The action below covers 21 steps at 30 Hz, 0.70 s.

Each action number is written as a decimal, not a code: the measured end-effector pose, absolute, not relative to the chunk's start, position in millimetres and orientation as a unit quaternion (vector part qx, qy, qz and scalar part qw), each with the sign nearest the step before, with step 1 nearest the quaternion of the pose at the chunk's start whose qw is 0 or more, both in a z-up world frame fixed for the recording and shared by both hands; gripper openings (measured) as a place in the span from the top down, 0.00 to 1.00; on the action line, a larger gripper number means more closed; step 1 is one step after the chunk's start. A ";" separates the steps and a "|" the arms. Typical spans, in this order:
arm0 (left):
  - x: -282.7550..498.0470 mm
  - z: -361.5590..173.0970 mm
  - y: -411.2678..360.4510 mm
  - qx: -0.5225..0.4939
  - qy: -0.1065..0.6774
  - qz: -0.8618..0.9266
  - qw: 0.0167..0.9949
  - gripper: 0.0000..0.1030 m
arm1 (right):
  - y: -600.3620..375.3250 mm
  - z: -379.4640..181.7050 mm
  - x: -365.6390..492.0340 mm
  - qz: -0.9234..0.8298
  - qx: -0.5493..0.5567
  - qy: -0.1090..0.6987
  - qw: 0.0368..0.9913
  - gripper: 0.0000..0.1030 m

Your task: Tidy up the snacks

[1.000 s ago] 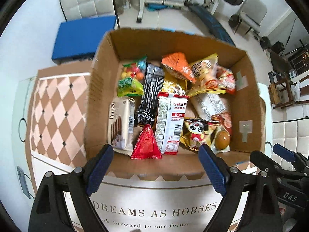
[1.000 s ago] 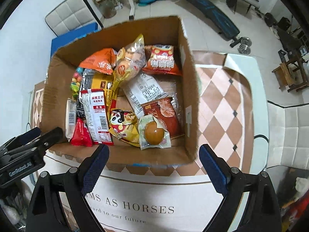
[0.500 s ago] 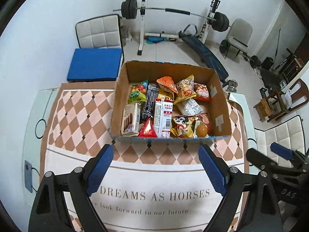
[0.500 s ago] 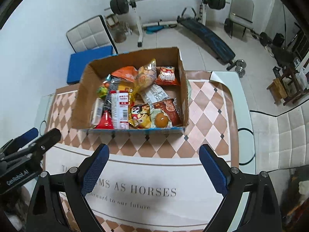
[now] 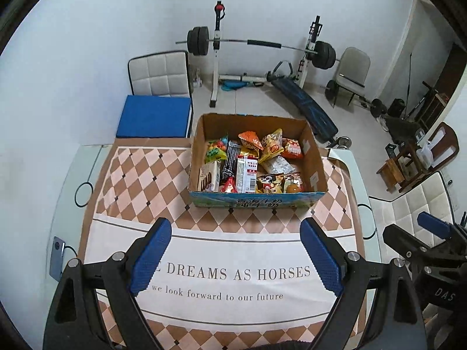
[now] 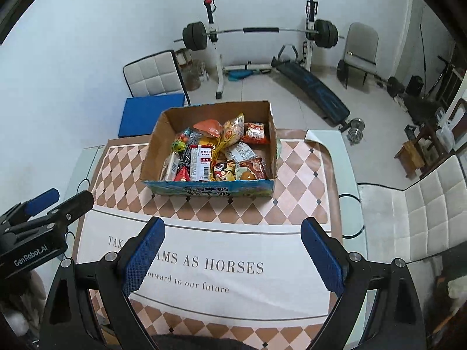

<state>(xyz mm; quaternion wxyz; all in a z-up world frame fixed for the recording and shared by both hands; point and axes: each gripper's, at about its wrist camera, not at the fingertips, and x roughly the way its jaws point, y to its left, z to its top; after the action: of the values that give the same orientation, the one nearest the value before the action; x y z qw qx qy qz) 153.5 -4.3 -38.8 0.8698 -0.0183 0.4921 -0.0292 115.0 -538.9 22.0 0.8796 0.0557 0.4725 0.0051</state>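
A cardboard box (image 5: 316, 162) (image 6: 151, 148) stands on the far half of the table, filled with several snack packets: an orange bag (image 5: 250, 140), a red-and-white carton (image 5: 246, 175) (image 6: 201, 164), a red triangular packet (image 5: 229, 186) and a green candy bag (image 5: 215, 153). My left gripper (image 5: 236, 255) hangs high over the near part of the table, open and empty, well short of the box. My right gripper (image 6: 232, 252) is beside it, likewise open with nothing between its blue pads (image 6: 322, 258). Each gripper also shows at the edge of the other's view.
A tablecloth (image 5: 233, 274) with brown diamonds and printed lettering covers the table. Behind the table stand a white chair with a blue cushion (image 5: 154, 115), a barbell rack (image 5: 256, 43) and a bench (image 5: 303, 106). A white padded chair (image 6: 423, 213) sits at the right.
Both grippers have pulled back and risen away from the box, so it now looks much smaller and farther off. The jaws stayed open and nothing was picked up.
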 end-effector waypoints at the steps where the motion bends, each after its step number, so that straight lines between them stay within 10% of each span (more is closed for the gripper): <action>1: 148.4 -34.6 -4.3 -0.016 0.488 -0.026 0.872 0.12 | -537.7 26.2 109.8 0.004 0.052 0.469 0.882 0.06; 21: 105.1 1.5 -2.0 -0.013 0.434 -0.016 0.900 0.06 | -530.1 81.4 48.9 -0.021 0.029 0.408 0.912 0.03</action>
<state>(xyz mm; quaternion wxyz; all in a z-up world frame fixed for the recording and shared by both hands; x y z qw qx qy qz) 105.1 -2.0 1.5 0.9005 -0.0125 0.4345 -0.0157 48.9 -530.1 81.4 0.9121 0.0294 0.4085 -0.0207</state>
